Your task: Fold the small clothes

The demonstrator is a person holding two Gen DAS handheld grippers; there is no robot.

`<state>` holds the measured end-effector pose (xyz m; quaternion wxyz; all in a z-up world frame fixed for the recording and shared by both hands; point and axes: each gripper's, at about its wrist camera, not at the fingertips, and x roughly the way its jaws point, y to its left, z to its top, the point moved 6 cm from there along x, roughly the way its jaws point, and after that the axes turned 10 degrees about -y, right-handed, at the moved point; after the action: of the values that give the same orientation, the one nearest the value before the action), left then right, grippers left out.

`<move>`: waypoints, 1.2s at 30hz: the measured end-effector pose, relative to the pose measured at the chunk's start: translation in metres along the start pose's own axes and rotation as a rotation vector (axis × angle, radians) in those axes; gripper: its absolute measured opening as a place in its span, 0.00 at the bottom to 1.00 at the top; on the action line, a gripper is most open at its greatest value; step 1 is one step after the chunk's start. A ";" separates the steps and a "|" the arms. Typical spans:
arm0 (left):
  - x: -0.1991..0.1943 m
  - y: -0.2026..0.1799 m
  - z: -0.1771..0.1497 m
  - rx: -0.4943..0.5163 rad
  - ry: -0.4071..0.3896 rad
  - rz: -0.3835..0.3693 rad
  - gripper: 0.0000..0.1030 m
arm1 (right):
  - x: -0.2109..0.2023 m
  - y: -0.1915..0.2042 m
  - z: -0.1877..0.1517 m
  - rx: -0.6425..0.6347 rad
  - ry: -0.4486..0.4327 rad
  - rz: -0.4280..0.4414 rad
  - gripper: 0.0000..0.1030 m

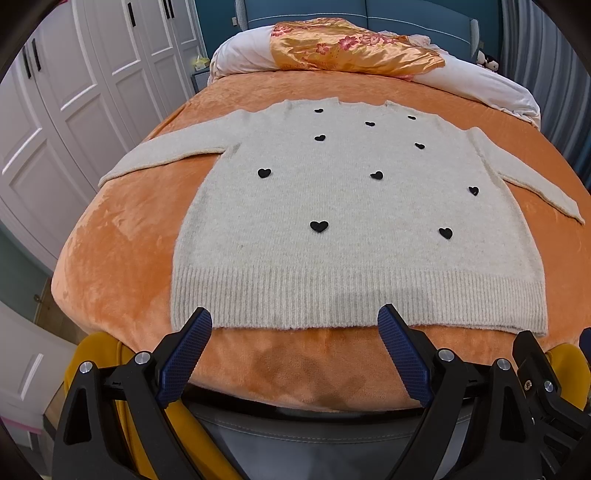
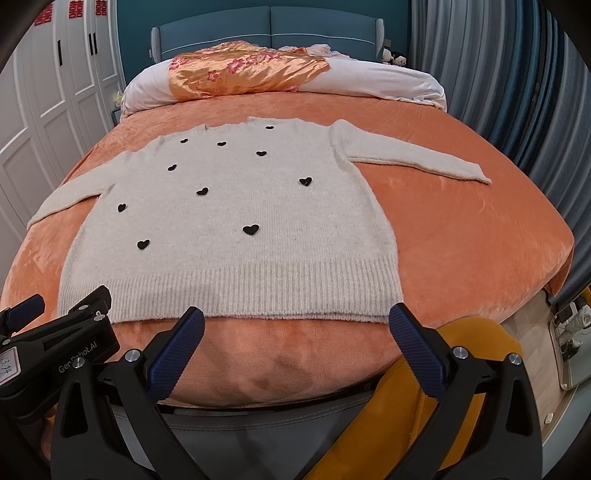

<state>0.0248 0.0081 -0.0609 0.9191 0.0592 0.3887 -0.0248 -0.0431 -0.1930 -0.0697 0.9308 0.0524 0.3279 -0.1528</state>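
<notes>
A cream knit sweater (image 1: pixel 351 206) with small black hearts lies flat and face up on the orange bedspread (image 1: pixel 122 240), sleeves spread to both sides, ribbed hem nearest me. It also shows in the right wrist view (image 2: pixel 236 221). My left gripper (image 1: pixel 295 317) is open and empty, hovering just before the hem's left half. My right gripper (image 2: pixel 295 315) is open and empty, just before the hem's right half. The left gripper's body (image 2: pixel 55 343) shows at the left of the right wrist view.
A white pillow (image 1: pixel 491 85) with an orange floral satin cloth (image 1: pixel 351 48) lies at the head of the bed by the blue headboard (image 2: pixel 269 26). White wardrobe doors (image 1: pixel 74 92) stand left, blue curtains (image 2: pixel 517 92) right. The bed's front edge (image 2: pixel 277 369) is right below me.
</notes>
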 end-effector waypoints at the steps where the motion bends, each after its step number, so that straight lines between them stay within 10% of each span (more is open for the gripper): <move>1: 0.001 0.000 0.001 0.000 0.002 0.001 0.85 | 0.001 0.000 -0.001 0.001 0.002 0.001 0.95; 16: 0.037 -0.004 -0.005 0.002 0.077 -0.022 0.88 | 0.049 -0.021 -0.007 0.003 0.069 0.040 0.95; 30: 0.112 0.019 0.055 -0.161 0.099 -0.057 0.89 | 0.221 -0.320 0.113 0.533 -0.001 -0.143 0.95; 36: 0.139 0.021 0.079 -0.222 0.086 -0.050 0.89 | 0.287 -0.389 0.128 0.639 0.026 -0.235 0.82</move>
<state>0.1799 0.0189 -0.1044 0.9016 -0.0518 0.4295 -0.0022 0.1213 -0.6587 -0.1489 0.8393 0.3050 0.2789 -0.3533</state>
